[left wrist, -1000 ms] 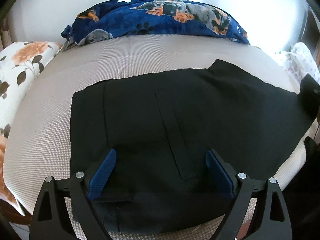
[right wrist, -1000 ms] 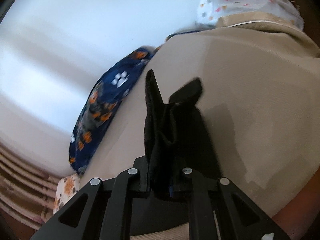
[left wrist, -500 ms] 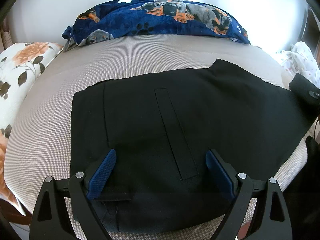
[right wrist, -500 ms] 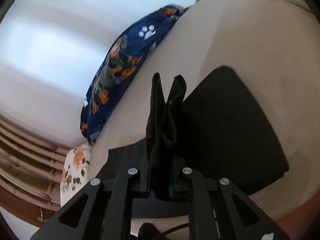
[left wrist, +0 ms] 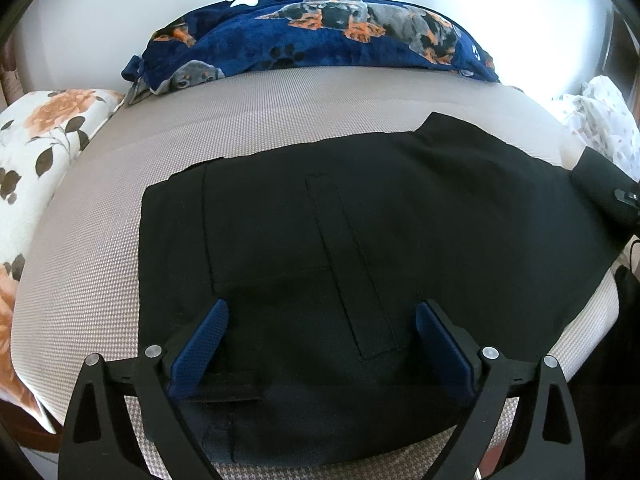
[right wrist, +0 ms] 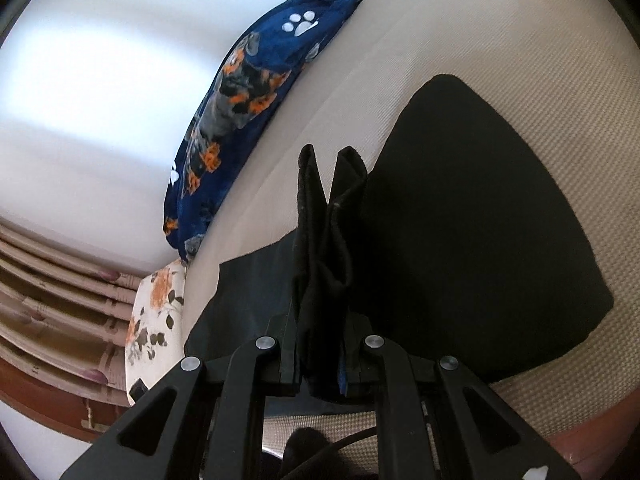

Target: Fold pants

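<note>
Black pants lie flat across a beige mattress, waistband at the near left. My left gripper is open, its blue pads spread just above the near part of the pants, holding nothing. My right gripper is shut on a bunched fold of the pants, lifted above the flat black cloth. That gripper's end shows at the right edge of the left wrist view.
A navy dog-print blanket lies along the far edge by the white wall. A floral pillow sits at the left. White patterned cloth is at the right. Curtains hang beyond the pillow.
My right gripper has carried the held pants end over towards the flat pants, so more black cloth lies under it. The left gripper has stayed still and open.
</note>
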